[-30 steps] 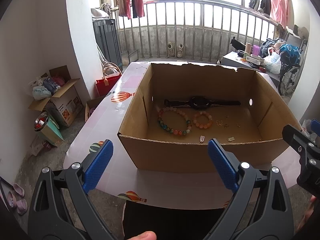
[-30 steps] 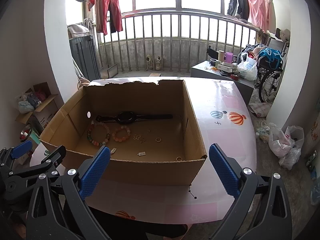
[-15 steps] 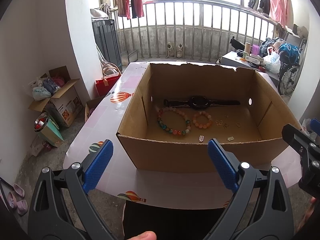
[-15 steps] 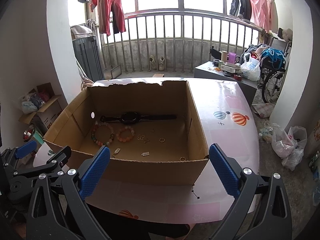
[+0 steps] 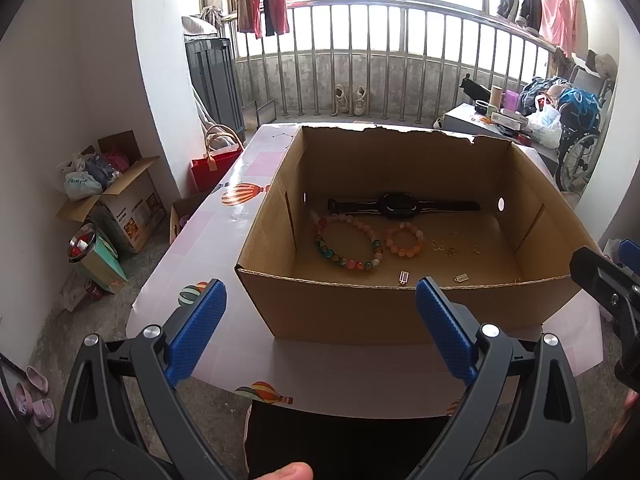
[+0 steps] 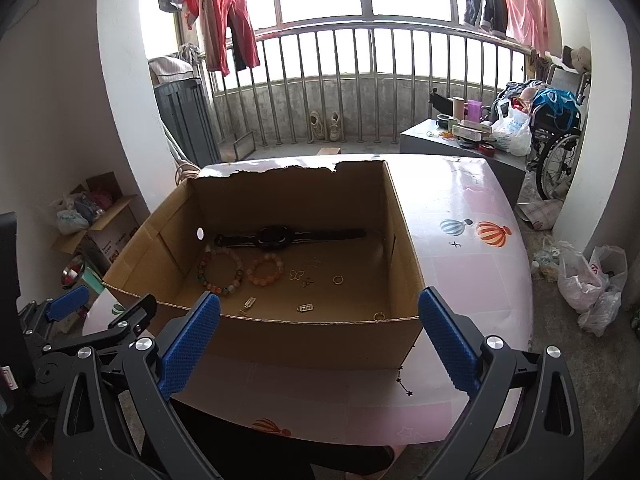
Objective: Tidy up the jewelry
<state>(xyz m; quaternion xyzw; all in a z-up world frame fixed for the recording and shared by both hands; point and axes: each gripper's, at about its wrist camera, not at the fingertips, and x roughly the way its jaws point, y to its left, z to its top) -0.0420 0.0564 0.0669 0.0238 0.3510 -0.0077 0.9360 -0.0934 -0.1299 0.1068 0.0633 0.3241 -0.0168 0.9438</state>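
Black watch (image 5: 398, 206) and two beaded bracelets (image 5: 348, 245) lie in the cardboard box (image 5: 360, 304); both grippers' fingers (image 6: 188, 344) spread wide, empty.

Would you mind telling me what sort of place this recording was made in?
Most likely a lived-in home, by an enclosed balcony: laundry hangs over a barred railing, shoes sit below it, and a balloon-print table holds the cardboard box.

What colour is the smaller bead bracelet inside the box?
Orange-pink; the smaller bead bracelet shows best in the left wrist view.
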